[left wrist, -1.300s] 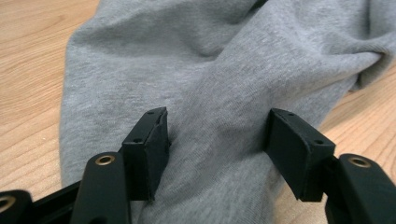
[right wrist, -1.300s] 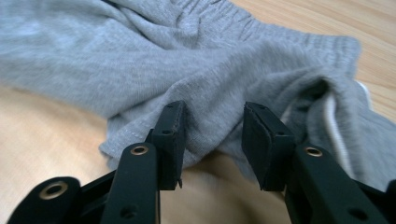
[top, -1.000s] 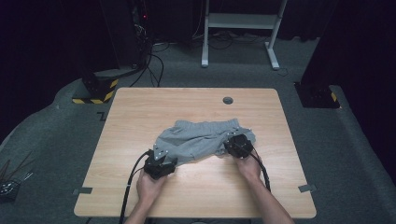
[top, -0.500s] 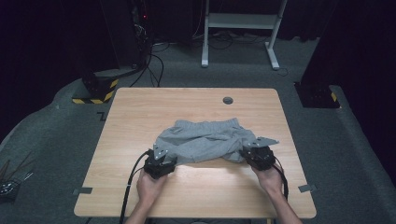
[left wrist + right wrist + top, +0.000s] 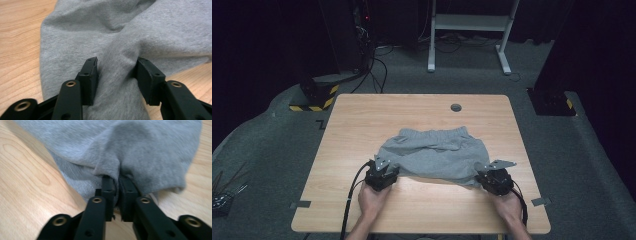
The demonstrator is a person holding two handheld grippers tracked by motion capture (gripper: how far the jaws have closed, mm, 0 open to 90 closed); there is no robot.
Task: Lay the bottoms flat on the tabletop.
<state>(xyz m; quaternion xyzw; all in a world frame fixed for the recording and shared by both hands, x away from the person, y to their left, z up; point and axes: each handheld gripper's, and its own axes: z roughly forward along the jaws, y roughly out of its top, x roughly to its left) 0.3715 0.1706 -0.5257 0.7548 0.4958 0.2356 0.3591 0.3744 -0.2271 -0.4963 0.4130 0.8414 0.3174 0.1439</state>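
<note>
Two grippers, left and right, each clamped on grey shorts over table: I advise pulling evenly, keeping hems taut.

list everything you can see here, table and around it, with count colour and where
shorts: one, grey, middle of table, waistband at far side
table: one, light wood, centre
cable hole: one, dark, far edge of table
white frame: one, on floor beyond table
striped block: one, yellow-black, floor far left
left tongs: one, black, jaws around a thick fold of shorts
right tongs: one, black, shut on shorts' near right corner
hands: two, near edge of table
</note>
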